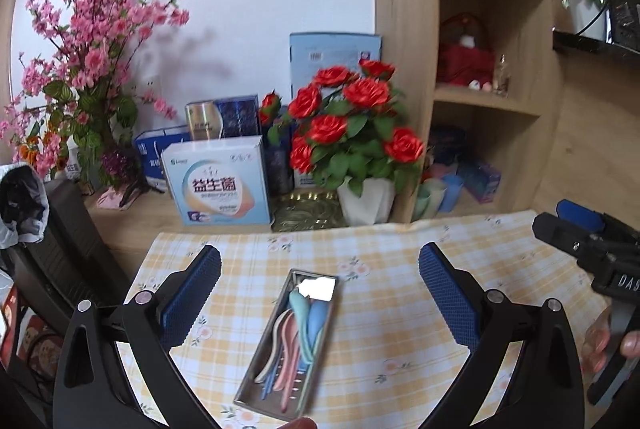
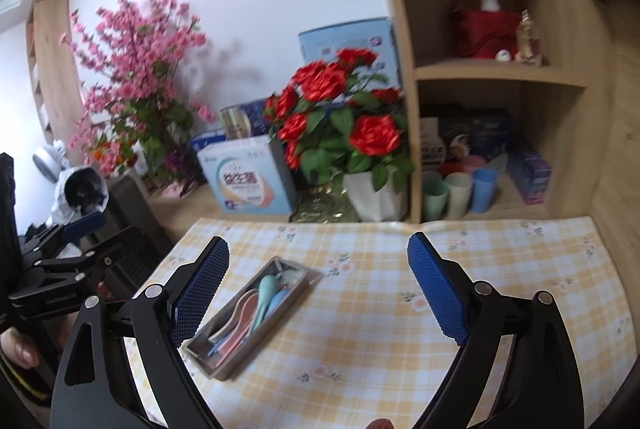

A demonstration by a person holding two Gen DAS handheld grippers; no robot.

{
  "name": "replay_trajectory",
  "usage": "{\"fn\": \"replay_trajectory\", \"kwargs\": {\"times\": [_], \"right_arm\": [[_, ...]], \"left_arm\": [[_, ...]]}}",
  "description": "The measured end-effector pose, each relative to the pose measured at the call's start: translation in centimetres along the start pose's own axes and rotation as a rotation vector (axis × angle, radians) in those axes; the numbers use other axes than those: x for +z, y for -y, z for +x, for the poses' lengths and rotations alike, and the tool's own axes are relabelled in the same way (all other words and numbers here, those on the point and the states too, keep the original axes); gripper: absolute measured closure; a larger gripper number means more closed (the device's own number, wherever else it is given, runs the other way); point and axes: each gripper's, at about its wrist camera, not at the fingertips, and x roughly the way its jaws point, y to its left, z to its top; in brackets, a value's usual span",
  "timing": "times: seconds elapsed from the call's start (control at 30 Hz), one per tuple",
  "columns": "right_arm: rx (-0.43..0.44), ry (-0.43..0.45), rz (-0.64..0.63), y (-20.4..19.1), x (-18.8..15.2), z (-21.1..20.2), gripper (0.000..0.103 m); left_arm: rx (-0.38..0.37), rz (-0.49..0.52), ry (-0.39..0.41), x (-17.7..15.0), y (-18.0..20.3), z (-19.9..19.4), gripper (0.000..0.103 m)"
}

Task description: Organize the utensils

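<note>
Utensils (image 1: 294, 333) sit piled in the metal tray (image 1: 248, 385) on the checked cloth (image 1: 400, 329); left gripper (image 1: 320, 293) and right gripper (image 2: 318, 285) hover above, wide open, empty. Descend straight, grab one handle, avoid tray wall.

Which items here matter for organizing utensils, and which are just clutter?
Job items:
- metal tray on the checked cloth
- pastel utensils lying in it
- left gripper and right gripper, both open and empty

Clutter:
- red rose pot
- pink blossom arrangement
- probiotic box
- plastic cups on the bottom shelf
- red basket
</note>
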Motion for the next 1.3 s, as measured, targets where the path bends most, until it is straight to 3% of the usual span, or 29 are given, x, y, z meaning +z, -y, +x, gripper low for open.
{"fn": "replay_trajectory", "kwargs": {"times": [0.27, 0.5, 1.3], "right_arm": [[-0.050, 0.079, 0.004, 1.5, 0.2, -3.6, 0.015], [-0.079, 0.115, -0.016, 1.7, 0.3, -4.8, 0.015], [-0.090, 0.107, -0.012, 1.6, 0.2, -4.7, 0.015]], "left_arm": [[-0.008, -0.040, 0.041, 0.4, 2.4, -2.3, 0.006], [-0.001, -0.014, 0.045, 0.4, 3.3, -2.6, 0.006], [-0.005, -0.023, 0.018, -0.3, 3.1, -2.6, 0.006]]}}
